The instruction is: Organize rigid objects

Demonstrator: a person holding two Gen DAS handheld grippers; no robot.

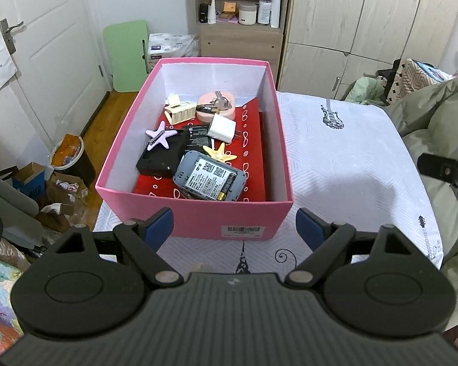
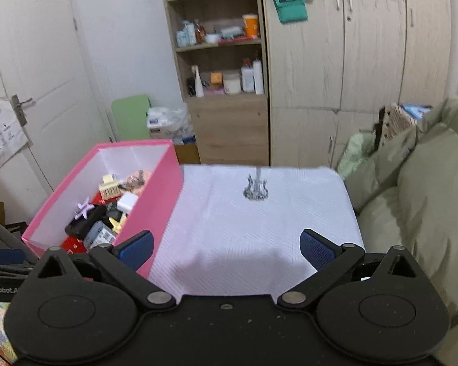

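A pink box stands on a white cloth-covered table. It holds several small objects: a grey device with a battery, a black case, a purple star clip, a yellow star, a white charger, a cream hair claw and a pink round case with keys. My left gripper is open and empty in front of the box. My right gripper is open and empty over the cloth, to the right of the box.
A wooden shelf unit and wardrobe stand behind the table. A white door is at the left, with a bin and cardboard clutter on the floor. Green bedding lies to the right.
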